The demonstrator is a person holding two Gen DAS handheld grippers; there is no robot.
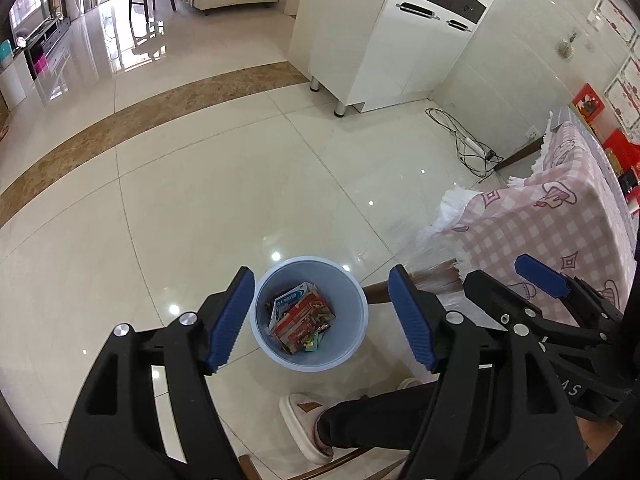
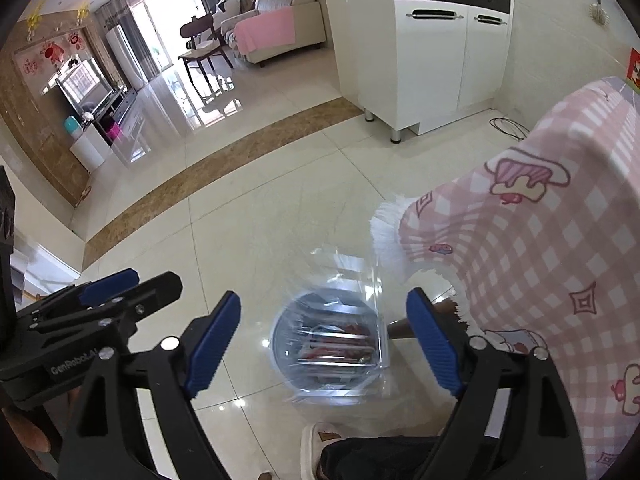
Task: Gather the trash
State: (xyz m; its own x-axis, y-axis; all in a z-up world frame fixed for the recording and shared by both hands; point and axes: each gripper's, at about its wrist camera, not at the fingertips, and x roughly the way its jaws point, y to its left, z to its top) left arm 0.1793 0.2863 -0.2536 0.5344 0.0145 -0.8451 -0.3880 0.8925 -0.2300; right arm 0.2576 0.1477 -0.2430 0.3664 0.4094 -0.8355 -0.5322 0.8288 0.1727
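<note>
A light blue bin (image 1: 352, 288) stands on the tiled floor, holding red and blue wrappers and boxes (image 1: 304, 316). My left gripper (image 1: 321, 270) hovers above it, jaws open and empty. In the right wrist view a clear plastic wrapper (image 2: 344, 320), blurred, is loose in the air over the bin (image 2: 278, 344). It lies beyond my right gripper (image 2: 325, 294), whose jaws stand open, and neither pad touches it. The right gripper's blue pad (image 1: 540, 276) shows at the right of the left wrist view. The left gripper's pad (image 2: 108, 280) shows at the left of the right wrist view.
A table with a pink checked cloth (image 2: 540, 240) and white fringe stands just right of the bin, its wooden leg (image 1: 376, 294) close by. A person's slippered foot (image 1: 300, 420) is in front of the bin. A white cabinet (image 1: 400, 60) and floor cables (image 1: 472, 144) lie farther off.
</note>
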